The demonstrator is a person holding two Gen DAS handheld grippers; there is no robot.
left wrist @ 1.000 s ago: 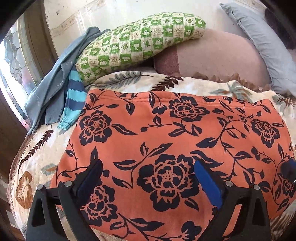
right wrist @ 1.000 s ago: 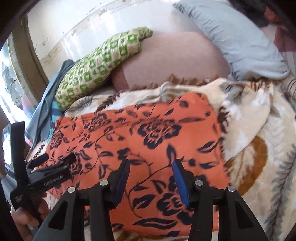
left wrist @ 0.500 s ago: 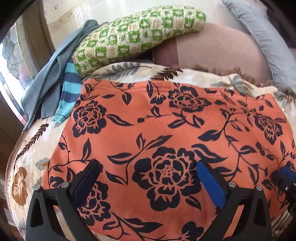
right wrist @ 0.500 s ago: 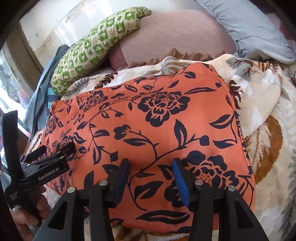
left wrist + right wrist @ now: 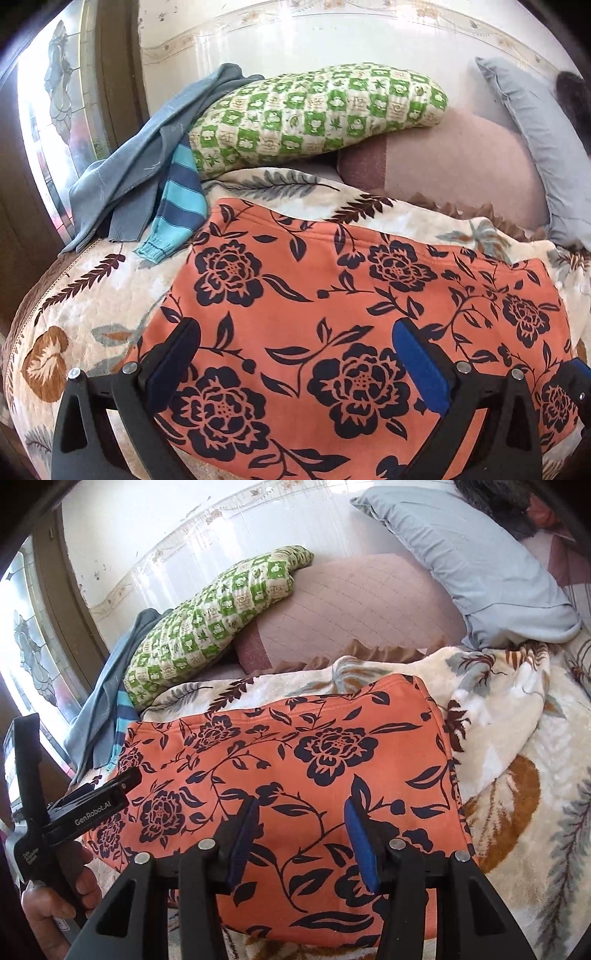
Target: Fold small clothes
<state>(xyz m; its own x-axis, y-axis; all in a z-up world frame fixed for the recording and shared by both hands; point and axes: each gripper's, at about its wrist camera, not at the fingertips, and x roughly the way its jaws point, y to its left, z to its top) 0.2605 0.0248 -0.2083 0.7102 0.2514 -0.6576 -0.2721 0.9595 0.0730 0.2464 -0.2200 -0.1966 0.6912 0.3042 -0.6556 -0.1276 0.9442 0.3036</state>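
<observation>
An orange garment with dark navy flowers lies flat as a folded rectangle on the floral blanket. My left gripper hovers over the garment's near left part, open wide, nothing between its blue pads. The right wrist view shows the same garment with my right gripper above its near edge, open about halfway and holding nothing. The left gripper shows there at the garment's left edge, held by a hand. The right gripper's tip peeks in at the left view's right edge.
A blue-grey sweater and a striped turquoise sleeve lie at the bed's far left corner by a window. Green checked pillow, pink pillow and grey-blue pillow line the wall. The blanket bunches at right.
The left gripper has drawn back and up from the garment, so more wall and pillows show. The right gripper dipped toward the cloth and pulled back. The garment has not moved.
</observation>
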